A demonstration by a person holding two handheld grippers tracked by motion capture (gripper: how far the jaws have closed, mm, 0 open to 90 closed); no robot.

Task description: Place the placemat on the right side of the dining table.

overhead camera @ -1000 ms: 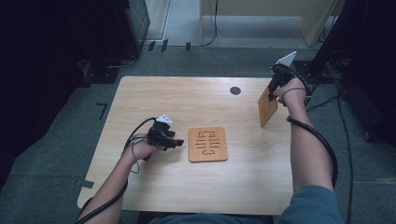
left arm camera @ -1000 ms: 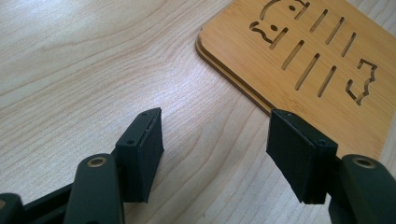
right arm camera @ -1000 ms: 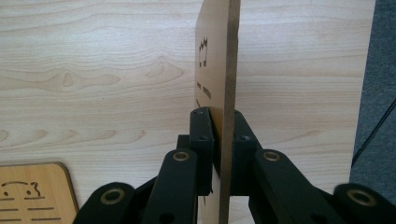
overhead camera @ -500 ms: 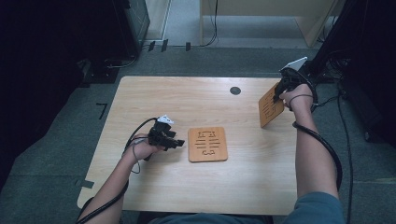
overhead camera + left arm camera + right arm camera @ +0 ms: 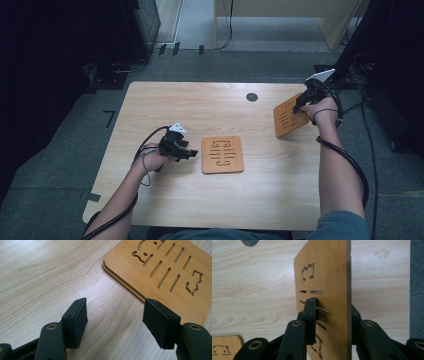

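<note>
- The right hand-held gripper holds a slotted bamboo board up on edge near the right far corner of the desk, its lower edge down at or close to the desk top.
- In the right gripper view, the board stands between the jaws: the left pad lies on the slotted face, the right pad sits behind the back face. The jaws have just been opening, so the grip is loosening; I cannot tell whether the pads are pressing on the wood at this moment.
- A second bamboo board lies flat near the middle of the desk, well apart from the first.
- The left hand-held gripper rests on the desk just beside that flat board, jaws apart with nothing between them; the left gripper view shows bare desk between the pads and the board's corner just ahead.
- Step in hand, as I judge it: setting down or letting go of the upright board at the right side.
- The next move calls for tilting the board down flat as the jaws part, so it does not topple or slide off the nearby desk edge, then drawing the gripper clear.
- A small dark round disc sits on the desk farther back, clear of both boards.
</note>
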